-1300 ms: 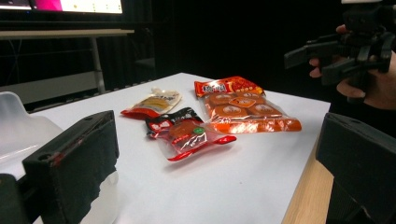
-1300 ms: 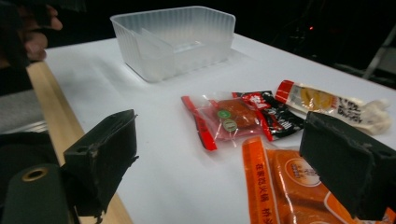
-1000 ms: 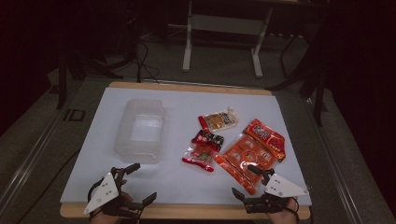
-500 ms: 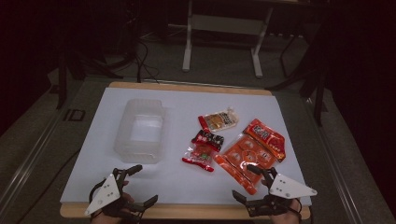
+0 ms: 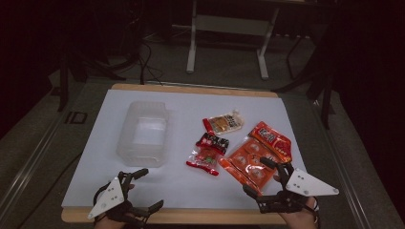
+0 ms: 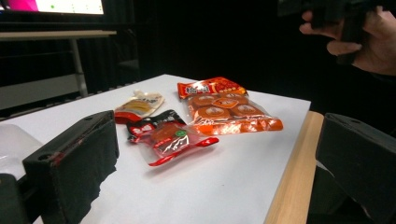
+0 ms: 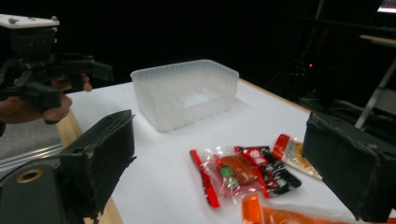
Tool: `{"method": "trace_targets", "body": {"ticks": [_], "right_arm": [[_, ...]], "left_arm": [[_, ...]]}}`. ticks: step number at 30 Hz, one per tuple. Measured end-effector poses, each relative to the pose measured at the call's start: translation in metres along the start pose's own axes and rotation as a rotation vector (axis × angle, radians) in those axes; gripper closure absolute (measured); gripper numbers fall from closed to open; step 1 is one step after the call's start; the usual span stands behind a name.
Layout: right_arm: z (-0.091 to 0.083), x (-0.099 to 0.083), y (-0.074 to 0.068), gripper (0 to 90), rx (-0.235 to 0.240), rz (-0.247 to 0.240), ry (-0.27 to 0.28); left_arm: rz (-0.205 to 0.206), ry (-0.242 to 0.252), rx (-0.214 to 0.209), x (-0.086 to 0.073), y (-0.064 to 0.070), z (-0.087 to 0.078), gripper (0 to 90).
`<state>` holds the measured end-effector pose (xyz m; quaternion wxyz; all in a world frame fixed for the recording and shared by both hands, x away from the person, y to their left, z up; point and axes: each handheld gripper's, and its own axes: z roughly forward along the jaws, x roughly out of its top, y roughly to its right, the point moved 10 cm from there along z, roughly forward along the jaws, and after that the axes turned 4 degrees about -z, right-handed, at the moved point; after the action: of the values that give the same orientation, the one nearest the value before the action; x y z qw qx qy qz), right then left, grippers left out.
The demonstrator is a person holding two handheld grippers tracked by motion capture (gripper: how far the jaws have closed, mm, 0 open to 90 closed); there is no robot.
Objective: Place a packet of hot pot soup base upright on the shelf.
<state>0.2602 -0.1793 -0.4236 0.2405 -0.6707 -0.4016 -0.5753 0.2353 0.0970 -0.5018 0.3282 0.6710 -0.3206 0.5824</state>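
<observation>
Two grippers sit at the near edge of the white table (image 5: 157, 188), one in each of the person's hands. The left gripper (image 5: 146, 189) is at the near left corner, and its jaws are spread wide with nothing between them. The right gripper (image 5: 255, 176) is at the near right side, and its jaws are wide apart too and hold nothing. Its tips hang right at the near end of the big orange snack bag (image 5: 249, 160), but I cannot tell if they touch it. That bag lies flat on the right side of the table. A smaller red bag (image 5: 270, 140) lies against its far end. Just to the left of the orange bag is a clear red packet (image 5: 204, 159), with a black and red packet (image 5: 213, 141) touching its far end. A little yellow pouch (image 5: 223, 122) lies farther back. The clear plastic tub (image 5: 143, 133) stands on the left half of the table, well apart from the snacks, and it is empty.
</observation>
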Motion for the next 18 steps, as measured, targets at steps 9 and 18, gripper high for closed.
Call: {"method": "trace_targets", "body": {"ticks": [9, 18], "right_arm": [[-0.001, 0.020, 0.025, 9.4, -0.055, -0.032, 0.037], [-0.004, 0.027, 0.064, 9.4, -0.141, -0.039, 0.029]], "left_arm": [[0.000, -0.026, -0.009, -0.002, 0.004, 0.001, 0.0], [-0.003, -0.020, -0.002, -0.003, 0.001, 0.002, 0.0]]}}
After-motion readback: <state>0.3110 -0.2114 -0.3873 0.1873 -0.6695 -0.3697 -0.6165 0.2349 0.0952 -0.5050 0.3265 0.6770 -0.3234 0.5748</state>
